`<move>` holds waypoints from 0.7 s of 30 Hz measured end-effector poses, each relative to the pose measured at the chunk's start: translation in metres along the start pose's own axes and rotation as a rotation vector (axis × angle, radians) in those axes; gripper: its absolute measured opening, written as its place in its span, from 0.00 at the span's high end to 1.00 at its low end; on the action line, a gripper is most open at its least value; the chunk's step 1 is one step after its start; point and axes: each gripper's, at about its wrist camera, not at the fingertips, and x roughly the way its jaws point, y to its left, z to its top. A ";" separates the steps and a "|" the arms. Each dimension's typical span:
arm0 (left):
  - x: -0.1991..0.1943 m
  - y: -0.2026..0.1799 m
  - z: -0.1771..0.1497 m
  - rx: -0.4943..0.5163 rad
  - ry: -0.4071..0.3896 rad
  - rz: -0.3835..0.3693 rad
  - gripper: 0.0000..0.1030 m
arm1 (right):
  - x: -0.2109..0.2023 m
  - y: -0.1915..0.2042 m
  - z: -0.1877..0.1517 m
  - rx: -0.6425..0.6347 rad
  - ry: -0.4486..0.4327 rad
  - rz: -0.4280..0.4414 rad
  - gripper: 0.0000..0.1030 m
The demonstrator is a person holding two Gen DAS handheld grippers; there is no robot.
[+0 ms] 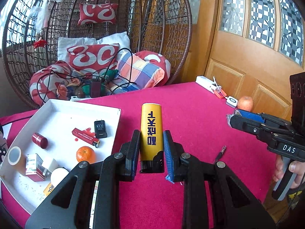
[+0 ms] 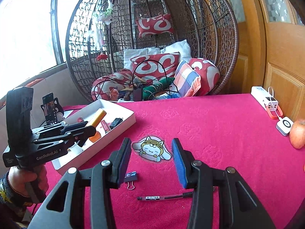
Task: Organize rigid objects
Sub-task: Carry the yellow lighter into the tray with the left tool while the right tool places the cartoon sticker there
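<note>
Pink worktop point(image 1: 190, 105), tray point(image 1: 106, 110) left of frame. Left tongs point(image 1: 151, 148) clamping yellow lighter point(image 1: 151, 126), long axis pointing away. Right tongs point(image 2: 151, 152) parted, empty.

A yellow lighter point(image 1: 151, 131) with dark blue characters and a black base sits over the magenta desk point(image 1: 190, 114), beside a white tray point(image 1: 57, 110) holding a red lighter point(image 1: 85, 137), an orange tangerine point(image 1: 85, 154) and a black charger point(image 1: 100, 129).
</note>
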 end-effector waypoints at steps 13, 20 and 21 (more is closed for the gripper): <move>-0.038 0.054 -0.002 -0.107 -0.079 0.047 0.77 | 0.012 0.047 0.029 -0.069 -0.029 0.060 0.58; -0.049 0.095 -0.010 -0.187 -0.103 0.109 0.77 | 0.041 0.075 0.045 -0.088 -0.010 0.106 0.58; -0.050 0.102 -0.012 -0.203 -0.107 0.118 0.77 | 0.046 0.079 0.047 -0.093 -0.004 0.112 0.58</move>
